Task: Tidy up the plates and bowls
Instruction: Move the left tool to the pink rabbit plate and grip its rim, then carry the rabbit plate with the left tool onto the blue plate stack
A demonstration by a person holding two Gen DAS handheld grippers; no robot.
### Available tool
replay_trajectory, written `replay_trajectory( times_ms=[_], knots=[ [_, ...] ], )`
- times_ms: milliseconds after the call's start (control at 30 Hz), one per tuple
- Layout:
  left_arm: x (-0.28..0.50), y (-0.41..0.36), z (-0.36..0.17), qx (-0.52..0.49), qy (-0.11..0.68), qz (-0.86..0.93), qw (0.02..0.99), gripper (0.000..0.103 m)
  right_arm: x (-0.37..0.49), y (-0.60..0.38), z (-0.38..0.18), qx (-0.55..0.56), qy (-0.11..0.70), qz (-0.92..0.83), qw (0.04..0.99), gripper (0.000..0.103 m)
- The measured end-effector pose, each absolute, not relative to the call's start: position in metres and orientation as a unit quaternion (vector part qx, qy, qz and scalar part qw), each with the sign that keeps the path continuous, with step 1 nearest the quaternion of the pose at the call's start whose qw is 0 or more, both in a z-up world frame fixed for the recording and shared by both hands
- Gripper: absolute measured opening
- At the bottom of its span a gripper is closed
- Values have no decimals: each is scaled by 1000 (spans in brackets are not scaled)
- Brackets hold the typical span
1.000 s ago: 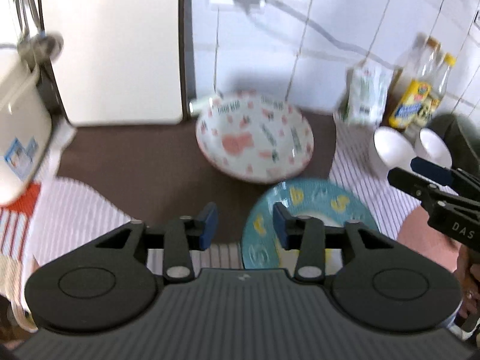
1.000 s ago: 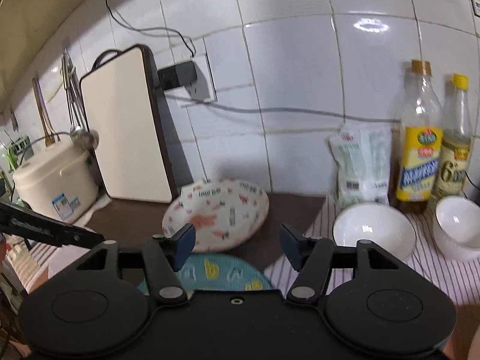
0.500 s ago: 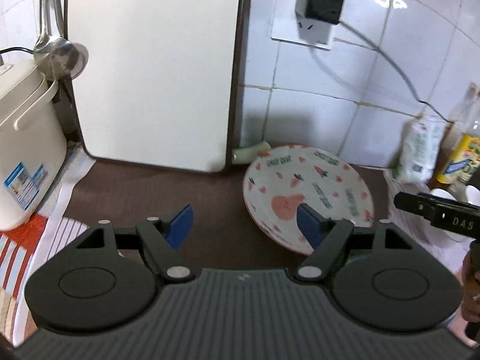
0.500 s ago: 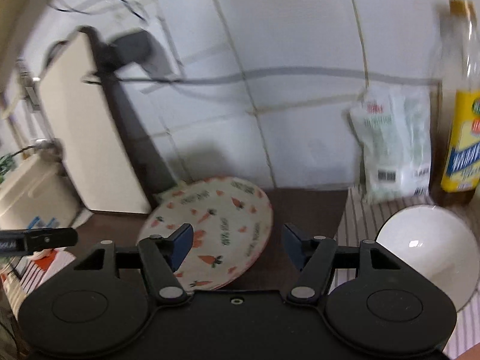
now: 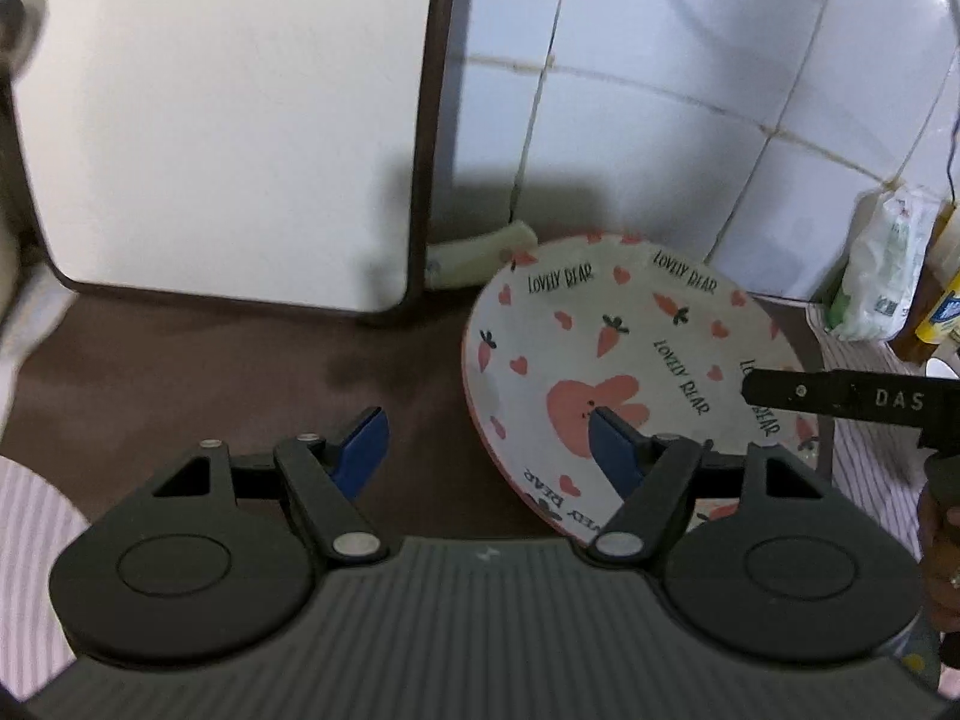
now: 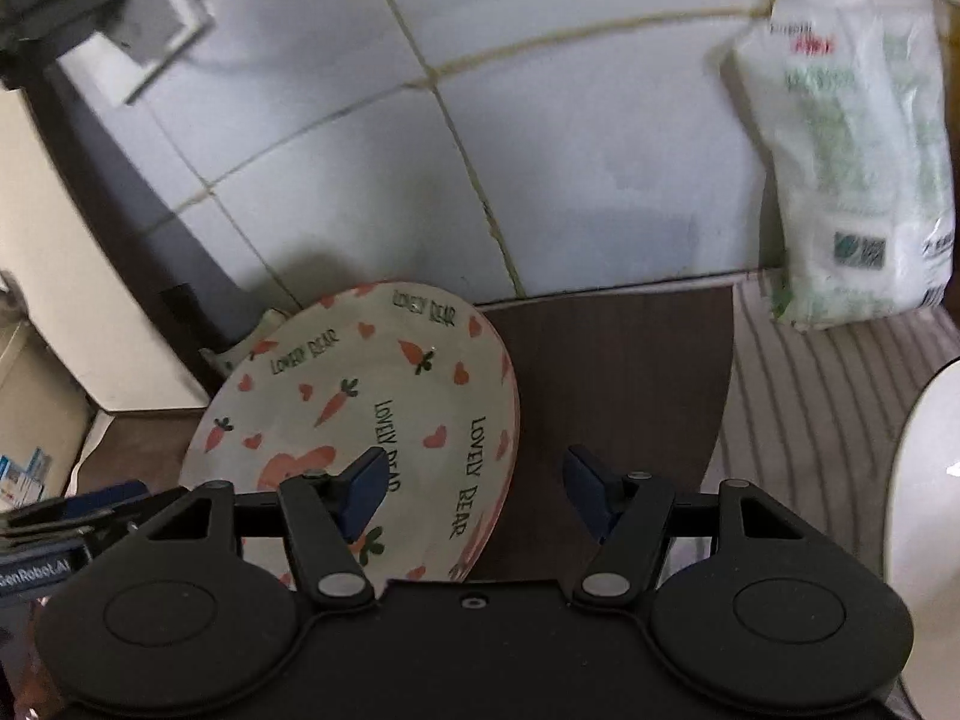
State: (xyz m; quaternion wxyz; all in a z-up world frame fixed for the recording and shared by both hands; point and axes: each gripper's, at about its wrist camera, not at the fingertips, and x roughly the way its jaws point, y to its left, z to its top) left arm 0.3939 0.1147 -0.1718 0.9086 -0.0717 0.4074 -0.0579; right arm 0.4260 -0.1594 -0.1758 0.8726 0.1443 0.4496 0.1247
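Note:
A white plate with pink rabbit, carrots and "LOVELY BEAR" print (image 5: 636, 360) leans tilted near the tiled wall on the dark counter; it also shows in the right wrist view (image 6: 372, 414). My left gripper (image 5: 489, 441) is open, its left edge of the plate between the fingers' span. My right gripper (image 6: 474, 489) is open, straddling the plate's right rim. The right gripper's finger (image 5: 840, 399) shows at the right of the left wrist view. A white bowl (image 6: 924, 528) sits at the right edge.
A white cutting board (image 5: 228, 120) leans on the wall left of the plate. A white plastic bag (image 6: 852, 168) stands at the back right on a striped cloth (image 6: 810, 408). A wall socket with plug (image 6: 72, 6) is upper left.
Both grippers have moved forward and closer to the rabbit plate. The left gripper opened wider a second ago. The blue plate has dropped out of view.

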Motion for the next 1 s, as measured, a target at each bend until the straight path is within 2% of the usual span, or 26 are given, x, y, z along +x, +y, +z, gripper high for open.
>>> replay_trajectory(
  times_ms=[33, 67, 100, 200, 300, 500, 667, 867, 1000],
  knots=[
    [396, 116, -174, -76, 415, -62, 904, 63, 427, -160, -178, 152, 452, 125, 870, 63],
    [400, 118, -178, -83, 431, -76, 895, 41, 430, -160, -180, 159, 454, 129, 867, 47],
    [404, 120, -181, -97, 449, -89, 884, 27, 431, -160, -181, 167, 458, 133, 863, 30],
    [402, 119, -186, -109, 460, -94, 876, 26, 433, -167, -183, 188, 469, 124, 854, 17],
    [398, 112, -187, -89, 448, -99, 884, 22, 434, -173, -187, 209, 470, 133, 847, 16],
    [405, 114, -194, -130, 448, -83, 881, 21, 436, -176, -190, 221, 472, 144, 842, 15],
    [404, 110, -189, -111, 451, -78, 882, 22, 433, -172, -182, 187, 477, 159, 844, 16],
    [382, 109, -156, -81, 435, -96, 892, 22, 410, -172, -154, 166, 454, 183, 856, 17],
    [360, 105, -132, -68, 438, -95, 891, 22, 388, -179, -141, 193, 444, 190, 854, 17]
  ],
)
